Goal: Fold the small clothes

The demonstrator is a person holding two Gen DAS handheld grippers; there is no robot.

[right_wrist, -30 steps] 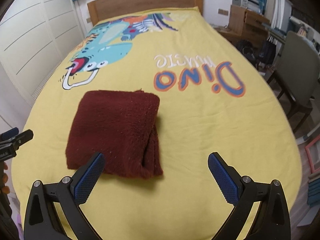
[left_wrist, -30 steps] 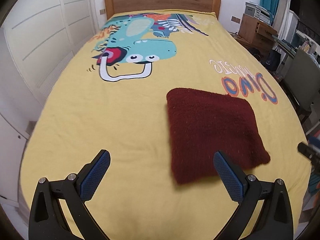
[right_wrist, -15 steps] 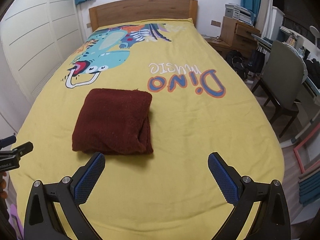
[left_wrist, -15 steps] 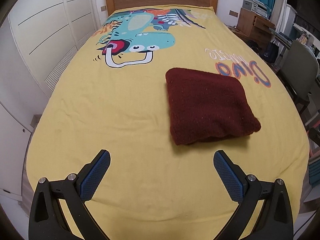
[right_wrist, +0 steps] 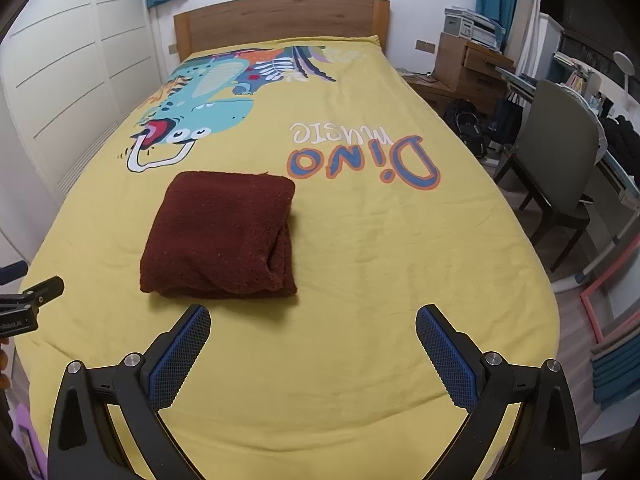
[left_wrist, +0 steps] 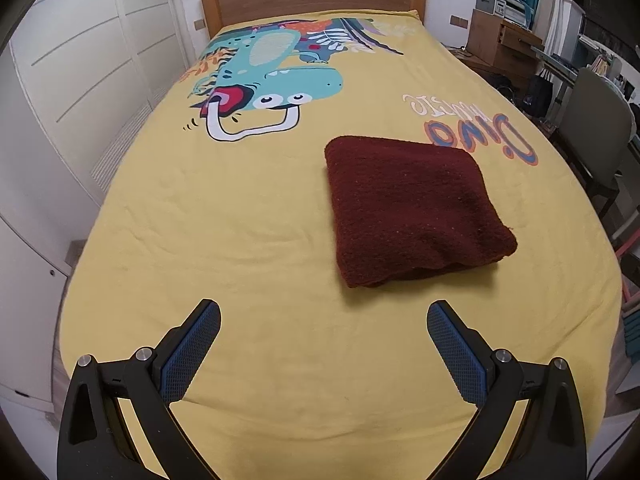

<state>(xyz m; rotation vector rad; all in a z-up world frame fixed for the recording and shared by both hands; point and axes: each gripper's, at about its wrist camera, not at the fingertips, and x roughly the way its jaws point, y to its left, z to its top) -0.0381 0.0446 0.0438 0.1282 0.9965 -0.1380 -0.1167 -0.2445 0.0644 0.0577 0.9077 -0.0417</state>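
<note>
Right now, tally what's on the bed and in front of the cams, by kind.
Folded dark red garment: 1, lying on the yellow bedspread
Open grippers: 2, left gripper and right gripper, both clear of the cloth
Grey chair beside the bed: 1
Total: 4, not counting the bedspread

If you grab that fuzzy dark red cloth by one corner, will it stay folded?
Probably not. The dark red cloth looks soft and thick, with loose layers showing at its open edge, so it would likely flop open. It seems unlikely to slide on the yellow bedspread.
</note>
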